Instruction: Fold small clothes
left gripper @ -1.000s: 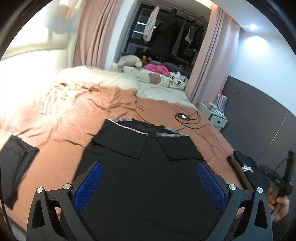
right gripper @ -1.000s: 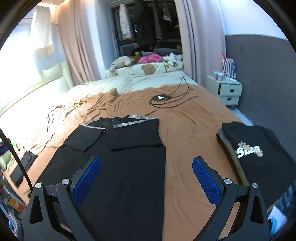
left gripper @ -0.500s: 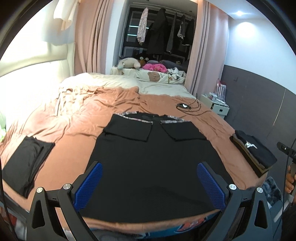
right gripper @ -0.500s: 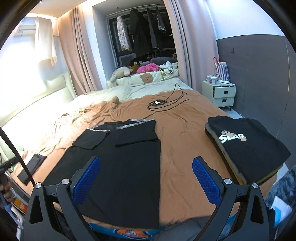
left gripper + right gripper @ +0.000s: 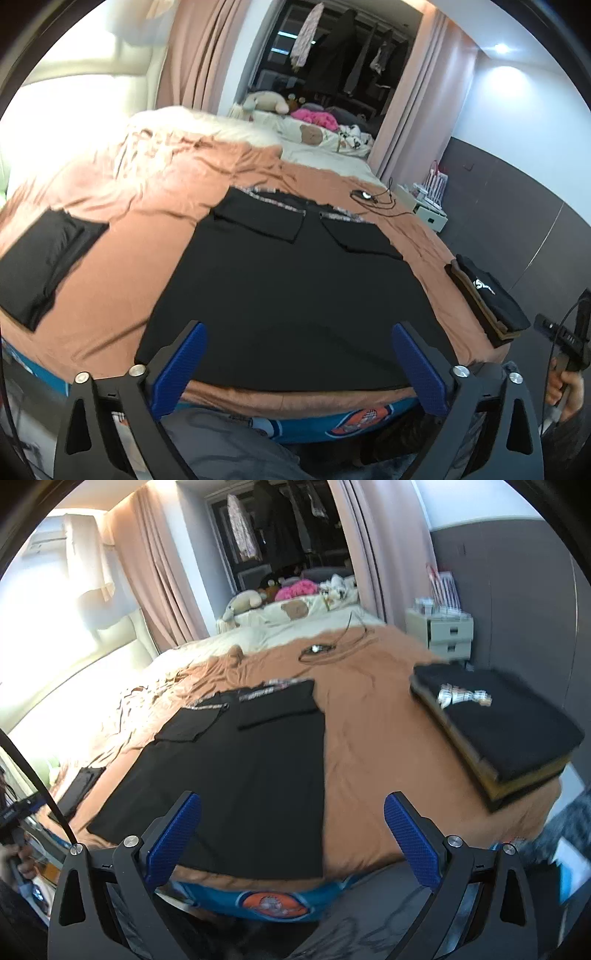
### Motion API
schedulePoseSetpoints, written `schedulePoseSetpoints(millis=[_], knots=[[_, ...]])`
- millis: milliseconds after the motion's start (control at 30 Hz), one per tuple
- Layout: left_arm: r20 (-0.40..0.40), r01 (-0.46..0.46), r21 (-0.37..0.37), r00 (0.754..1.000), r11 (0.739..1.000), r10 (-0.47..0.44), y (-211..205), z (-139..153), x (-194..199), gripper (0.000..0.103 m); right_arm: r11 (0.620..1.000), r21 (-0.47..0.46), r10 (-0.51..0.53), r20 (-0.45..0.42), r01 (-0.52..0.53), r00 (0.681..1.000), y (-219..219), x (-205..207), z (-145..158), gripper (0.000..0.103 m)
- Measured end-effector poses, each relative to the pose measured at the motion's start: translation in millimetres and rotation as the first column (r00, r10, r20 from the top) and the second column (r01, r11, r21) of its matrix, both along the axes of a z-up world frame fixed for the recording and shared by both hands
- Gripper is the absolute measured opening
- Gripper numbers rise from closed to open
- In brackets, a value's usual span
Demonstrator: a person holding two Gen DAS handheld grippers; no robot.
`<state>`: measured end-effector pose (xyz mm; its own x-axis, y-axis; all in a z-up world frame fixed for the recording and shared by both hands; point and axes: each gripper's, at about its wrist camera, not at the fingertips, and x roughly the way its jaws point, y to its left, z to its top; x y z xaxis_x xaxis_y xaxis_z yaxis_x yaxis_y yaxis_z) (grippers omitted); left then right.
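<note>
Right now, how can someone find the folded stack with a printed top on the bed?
Look at the bed with the brown sheet. At its right edge lies a folded stack, apart from the big black shirt spread flat. Only its top piece bears a light print.

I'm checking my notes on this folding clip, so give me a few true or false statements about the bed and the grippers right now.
1. The black shirt lies flat on the bed with both sleeves folded in. True.
2. The left gripper is clamped on the shirt's hem. False: its jaws stand open, nothing between them.
3. A folded stack of clothes sits near the bed's right edge. True.
4. The right gripper holds a sleeve. False: it is open and empty.
5. The bedspread is blue. False: it is orange-brown.
</note>
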<state>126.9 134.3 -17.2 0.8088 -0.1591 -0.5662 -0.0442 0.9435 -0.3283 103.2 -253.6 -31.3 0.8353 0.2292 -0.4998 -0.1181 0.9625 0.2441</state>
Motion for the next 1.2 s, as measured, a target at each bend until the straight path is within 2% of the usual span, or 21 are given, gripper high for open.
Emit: schedulePoseSetpoints(millis=[100, 167, 333, 533, 667, 733, 900, 1033, 1200], knots=[[-0.05, -0.012, -0.013, 0.999, 1.0, 0.011, 7.8, -16.0, 8.6, 0.089, 1.0, 0.024, 0.003, -0.042, -0.002, 0.999, -4.8, 12.2, -11.5, 0.099], [-0.078, -0.019, -0.042, 0.997, 0.999, 0.016, 18.5, -30.7, 15.0, 0.086, 0.999, 0.031, 0.01, -0.069, -0.008, 0.998, -4.1, 20.5, -18.6, 0.094], [-0.149, -0.074, -0.105, 0.987, 0.992, 0.058, 51.6, -66.3, 27.8, 0.07, 0.996, 0.09, 0.021, -0.154, -0.007, 0.988, -11.3, 44.8, -35.1, 0.079], [-0.192, -0.158, -0.16, 0.973, 0.974, 0.126, 96.8, -89.2, 35.5, 0.069, 0.993, 0.118, 0.008, -0.253, 0.023, 0.968, -16.4, 69.0, -49.9, 0.076], [-0.233, -0.195, -0.182, 0.961, 0.964, 0.15, 118.5, -104.1, 38.8, 0.061, 0.991, 0.134, 0.011, -0.27, 0.026, 0.963, -22.4, 85.0, -57.1, 0.076], [-0.259, -0.218, -0.203, 0.952, 0.955, 0.162, 127.8, -115.3, 37.7, 0.061, 0.989, 0.146, 0.006, -0.281, 0.037, 0.96, -25.6, 90.5, -61.0, 0.069], [-0.316, -0.249, -0.235, 0.934, 0.94, 0.169, 141.5, -137.3, 38.0, 0.05, 0.984, 0.171, 0.018, -0.317, 0.039, 0.948, -24.9, 100.5, -76.2, 0.067], [-0.333, -0.272, -0.233, 0.924, 0.934, 0.186, 150.4, -145.1, 35.9, 0.05, 0.981, 0.185, 0.01, -0.347, 0.058, 0.938, -23.6, 103.3, -86.4, 0.067], [-0.338, -0.278, -0.279, 0.924, 0.919, 0.177, 158.7, -152.7, 32.5, 0.047, 0.969, 0.238, 0.025, -0.36, 0.066, 0.933, -24.6, 106.4, -96.1, 0.058]])
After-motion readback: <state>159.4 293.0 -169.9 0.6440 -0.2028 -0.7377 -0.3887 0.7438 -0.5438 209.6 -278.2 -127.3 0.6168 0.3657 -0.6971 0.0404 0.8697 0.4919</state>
